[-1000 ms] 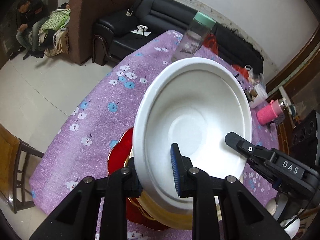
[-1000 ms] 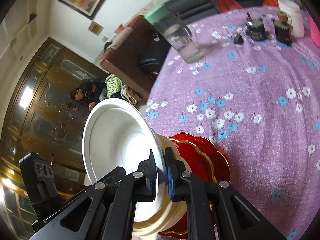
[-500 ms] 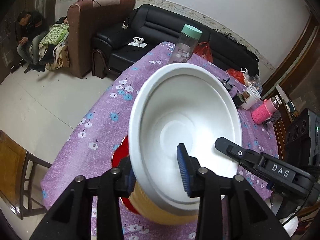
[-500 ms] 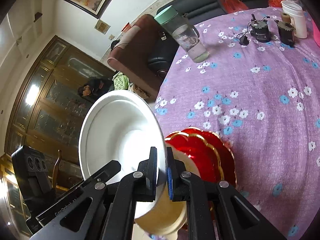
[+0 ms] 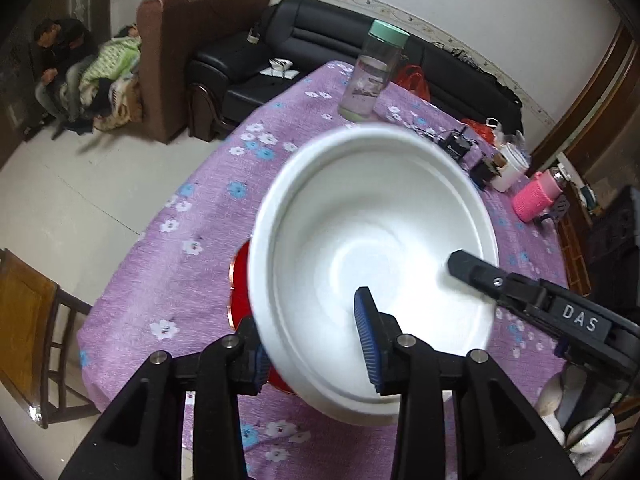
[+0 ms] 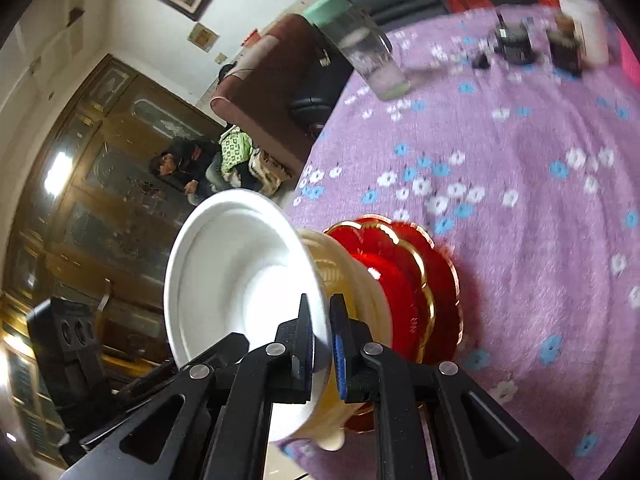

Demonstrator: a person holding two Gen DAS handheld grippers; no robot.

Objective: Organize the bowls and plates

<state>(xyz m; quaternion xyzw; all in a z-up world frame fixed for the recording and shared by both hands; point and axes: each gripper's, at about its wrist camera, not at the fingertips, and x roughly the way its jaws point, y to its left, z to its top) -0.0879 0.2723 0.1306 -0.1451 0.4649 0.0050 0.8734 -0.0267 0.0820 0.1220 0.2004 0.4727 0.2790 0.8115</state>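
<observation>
Bowl [image 5: 376, 240]: white inside, cream outside, tilted on edge above the red plate [image 6: 404, 280], near edge of worktop [image 5: 192, 240].
Left claw [image 5: 316, 340]: jaws opening, straddling the bowl's near rim; inner pad clear of the wall, outer pad hidden behind the rim.
Right claw [image 6: 322, 344]: clamped tight on the bowl's rim, one pad inside, one outside.
Red plate: gold-edged, flat on the purple floral cloth, under the bowl.
Bottle [image 5: 372, 72]: green cap, upright, far side of worktop.
</observation>
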